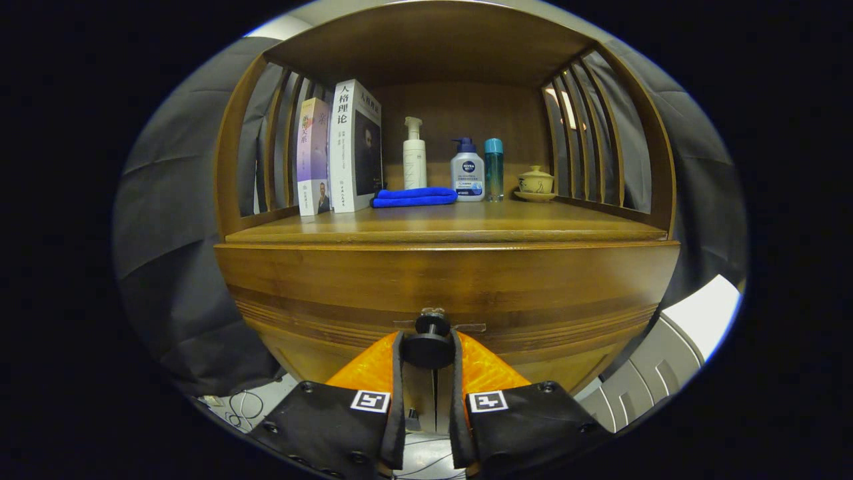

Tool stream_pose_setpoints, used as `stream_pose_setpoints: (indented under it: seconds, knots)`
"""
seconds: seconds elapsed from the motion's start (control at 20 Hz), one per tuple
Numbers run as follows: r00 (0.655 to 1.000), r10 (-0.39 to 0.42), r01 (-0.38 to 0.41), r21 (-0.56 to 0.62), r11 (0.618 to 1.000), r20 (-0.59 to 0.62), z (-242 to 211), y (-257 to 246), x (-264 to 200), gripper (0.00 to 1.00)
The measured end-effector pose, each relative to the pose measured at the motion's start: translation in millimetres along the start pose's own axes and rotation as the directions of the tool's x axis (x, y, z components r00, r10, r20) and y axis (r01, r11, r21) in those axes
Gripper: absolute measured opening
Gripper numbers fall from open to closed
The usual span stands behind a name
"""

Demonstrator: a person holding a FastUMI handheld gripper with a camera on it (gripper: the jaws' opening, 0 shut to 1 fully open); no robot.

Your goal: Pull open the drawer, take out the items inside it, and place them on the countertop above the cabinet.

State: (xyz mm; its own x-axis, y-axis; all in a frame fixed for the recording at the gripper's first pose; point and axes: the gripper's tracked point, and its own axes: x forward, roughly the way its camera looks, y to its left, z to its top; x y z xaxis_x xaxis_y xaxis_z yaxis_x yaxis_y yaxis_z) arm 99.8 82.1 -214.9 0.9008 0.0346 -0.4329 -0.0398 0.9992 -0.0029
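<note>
Right now the drawer sits flush in the front of the wooden cabinet, not pulled out at all, and its small dark round knob pokes straight out from the middle of its face. The gripper has its two fingers closed in narrow around that knob, one pressing on each side, so the knob is clamped between them. Above the drawer front runs the countertop, a wooden shelf boxed in by slatted side rails and a wooden roof. Along the back of it, from the left, two books stand upright and touching each other, the taller white one on the right. Just beside them a folded blue cloth lies flat. Behind the cloth stands a white pump bottle, then a squat pump bottle with a blue top, with a slim teal bottle just beside it. Further right, apart from the bottles, a small lidded yellowish cup rests on a saucer. Dark cloth hangs on both sides of the cabinet, and down on the floor to the left lie a few thin cables.
</note>
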Motion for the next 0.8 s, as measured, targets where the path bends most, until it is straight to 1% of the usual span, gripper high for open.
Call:
stream_pose_setpoints:
  seconds: [0.45, 0.8]
  knots:
    - [0.999, 0.039, -0.039, -0.017, 0.999, 0.012, -16, 0, -52, 0.29]
    - [0.998, 0.055, -0.055, -0.039, 0.998, 0.015, -28, 2, -88, 0.29]
